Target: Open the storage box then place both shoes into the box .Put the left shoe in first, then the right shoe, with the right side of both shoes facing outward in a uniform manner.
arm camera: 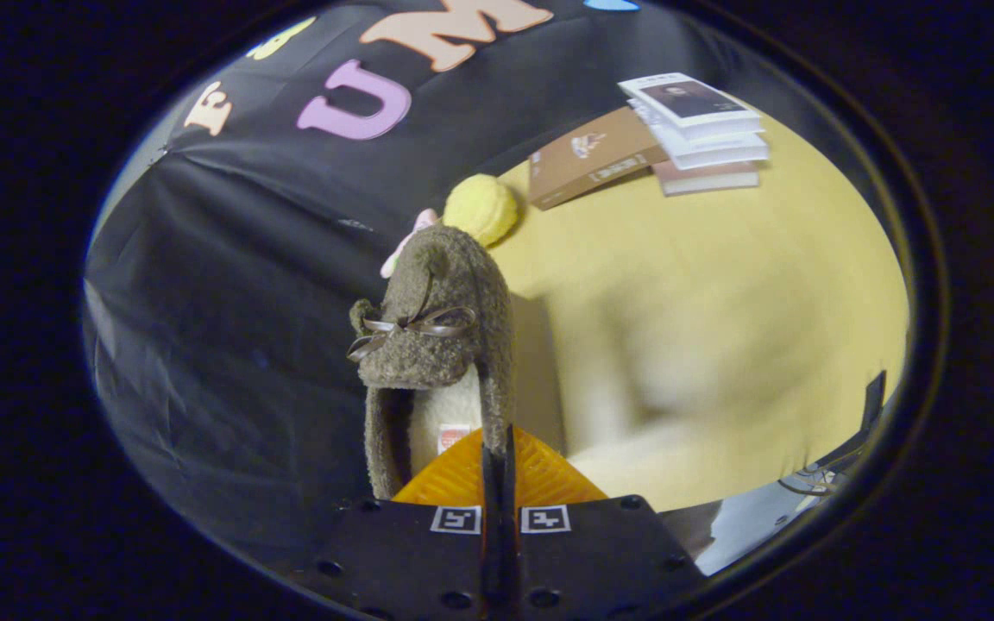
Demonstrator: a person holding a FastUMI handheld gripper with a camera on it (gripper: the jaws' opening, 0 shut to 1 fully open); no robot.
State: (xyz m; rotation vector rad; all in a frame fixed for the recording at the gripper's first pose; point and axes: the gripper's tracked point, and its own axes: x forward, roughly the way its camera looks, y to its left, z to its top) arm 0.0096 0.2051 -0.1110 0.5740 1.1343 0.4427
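Directly ahead of us, our gripper [498,457] has its two fingers nearly closed, pinching the heel rim of a fuzzy olive-brown shoe [437,336]. We hold the shoe lifted off the surface, toe pointing away, with a thin ribbon bow [412,328] across its top and a pale lining inside. Beyond the toe sit a yellow ball [481,208] and a small pink item [406,241] on the yellow tabletop [721,345]. Farther off we see a brown book [592,157] beside a stack of books [700,129].
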